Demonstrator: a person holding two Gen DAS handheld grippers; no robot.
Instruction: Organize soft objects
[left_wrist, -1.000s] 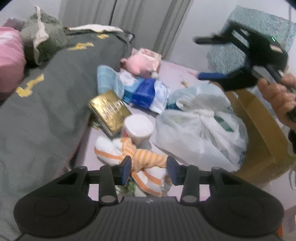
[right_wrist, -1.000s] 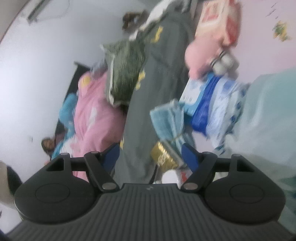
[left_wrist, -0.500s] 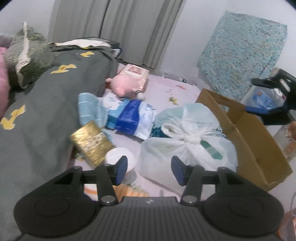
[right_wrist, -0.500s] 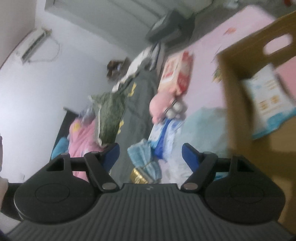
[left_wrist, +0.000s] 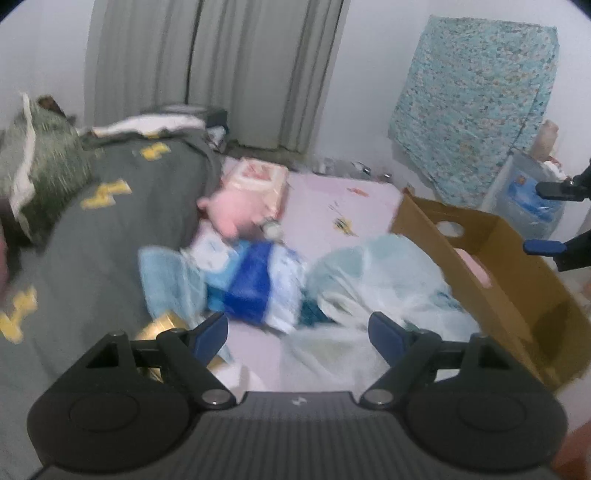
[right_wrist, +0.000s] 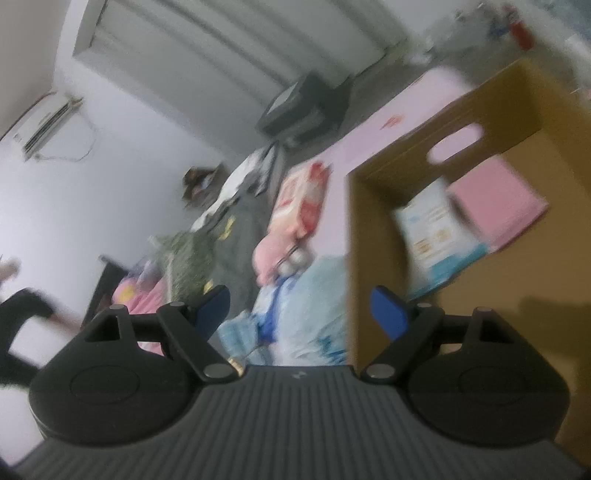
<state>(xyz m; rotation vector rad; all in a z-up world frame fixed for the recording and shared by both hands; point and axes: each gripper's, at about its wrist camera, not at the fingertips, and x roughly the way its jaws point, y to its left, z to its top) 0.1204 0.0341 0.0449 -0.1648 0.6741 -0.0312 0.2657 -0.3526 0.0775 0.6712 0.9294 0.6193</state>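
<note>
**Both grippers empty over a cluttered floor**

Here the left gripper (left_wrist: 297, 328) hangs with its blue-tipped fingers spread wide and nothing between them. Its view looks across a pink mat (left_wrist: 332, 210) littered with soft things: a pink plush (left_wrist: 236, 218) beside a pink pack (left_wrist: 260, 177), a blue-and-white pack (left_wrist: 255, 284) nearer, a light-blue towel (left_wrist: 166, 273) just left of that, and a pale plastic bag (left_wrist: 384, 280) filling the middle right. A gold tin (left_wrist: 162, 326) peeks out behind the left finger. A grey blanket (left_wrist: 110, 236) with yellow marks runs down the left, and an open cardboard box (left_wrist: 491, 288) stands on the right, touching the bag. At the far right edge the right gripper (left_wrist: 550, 218) shows above the box, fingers apart.

The right gripper (right_wrist: 299, 306), in its own tilted and blurred view, is likewise spread wide and holds nothing. This view alone sees into the box (right_wrist: 376, 236): a white-and-blue packet (right_wrist: 436, 236) lies inside next to a pink item (right_wrist: 495, 206). It also picks up an air conditioner (right_wrist: 48, 125) high on the wall, a dark cabinet (right_wrist: 303, 103) and a pink bundle (right_wrist: 144, 295) at the bed's head. The plush (right_wrist: 273, 251) and bag (right_wrist: 314, 306) appear again, left of the box. Only the left view shows the curtain (left_wrist: 214, 74) and a teal patterned cloth (left_wrist: 472, 103) on the wall.
</note>
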